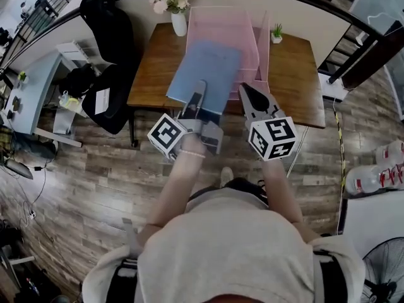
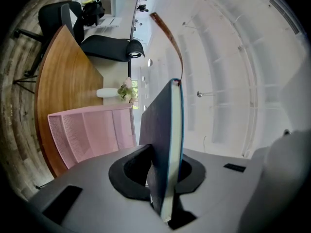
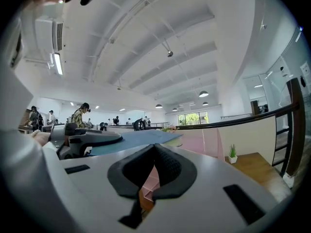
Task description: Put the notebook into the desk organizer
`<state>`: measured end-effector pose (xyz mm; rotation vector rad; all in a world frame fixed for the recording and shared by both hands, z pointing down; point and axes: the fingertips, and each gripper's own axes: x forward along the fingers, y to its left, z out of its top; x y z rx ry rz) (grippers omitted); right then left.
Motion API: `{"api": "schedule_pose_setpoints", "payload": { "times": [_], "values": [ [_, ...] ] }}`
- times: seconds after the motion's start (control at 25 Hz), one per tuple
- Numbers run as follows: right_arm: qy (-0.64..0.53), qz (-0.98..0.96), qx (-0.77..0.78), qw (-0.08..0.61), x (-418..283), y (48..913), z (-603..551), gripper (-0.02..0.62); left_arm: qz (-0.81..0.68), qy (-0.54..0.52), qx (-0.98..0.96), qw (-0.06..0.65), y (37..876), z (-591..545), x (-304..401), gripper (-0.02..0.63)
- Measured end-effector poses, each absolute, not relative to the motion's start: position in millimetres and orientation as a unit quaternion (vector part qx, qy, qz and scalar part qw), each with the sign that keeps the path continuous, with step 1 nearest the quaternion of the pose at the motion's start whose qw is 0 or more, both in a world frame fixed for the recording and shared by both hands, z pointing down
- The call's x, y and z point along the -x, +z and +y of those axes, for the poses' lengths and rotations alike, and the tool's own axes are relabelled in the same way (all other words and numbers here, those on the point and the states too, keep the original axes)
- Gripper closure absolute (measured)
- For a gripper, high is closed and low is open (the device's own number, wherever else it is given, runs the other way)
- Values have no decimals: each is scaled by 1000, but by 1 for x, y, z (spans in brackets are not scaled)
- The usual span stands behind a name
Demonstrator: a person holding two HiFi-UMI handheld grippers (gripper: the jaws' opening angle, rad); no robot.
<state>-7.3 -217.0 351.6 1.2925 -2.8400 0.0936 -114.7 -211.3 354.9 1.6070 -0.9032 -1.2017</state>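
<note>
**Head view: blue notebook clamped in the left gripper, out over the pink organizer**

Head view has the left gripper (image 1: 199, 92) gripping the near edge of the flat, light-blue notebook (image 1: 208, 74). The cover stretches away from the jaw tips and overlaps the front of the pink mesh desk organizer (image 1: 221, 24). The organizer stands on the brown wooden table (image 1: 290, 68), beyond both pairs of jaws.

In the left gripper view, both pads press on the notebook (image 2: 163, 125), one on each cover. It stands edge-on between the jaws, and the organizer (image 2: 82, 135) sits off to one side of them.

Over to the right gripper (image 1: 249, 92): it is beside the notebook and not touching it. The right gripper view shows its jaws (image 3: 154, 152) brought together at the tips with nothing between them. The notebook (image 3: 141, 137) is level to their left and the organizer (image 3: 214, 140) is ahead.
</note>
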Motion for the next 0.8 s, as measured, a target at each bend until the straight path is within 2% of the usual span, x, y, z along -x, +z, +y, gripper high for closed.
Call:
{"api": "schedule_pose_setpoints", "payload": {
  "times": [0.44,0.8],
  "values": [
    [18,-926,-378,1,-3,339,-282,594,-382,-503,-630,453,358,-285,94,541],
    [25,-941,-338,14,1,354,-291,594,-393,-512,-610,460,376,-308,85,541]
  ]
}}
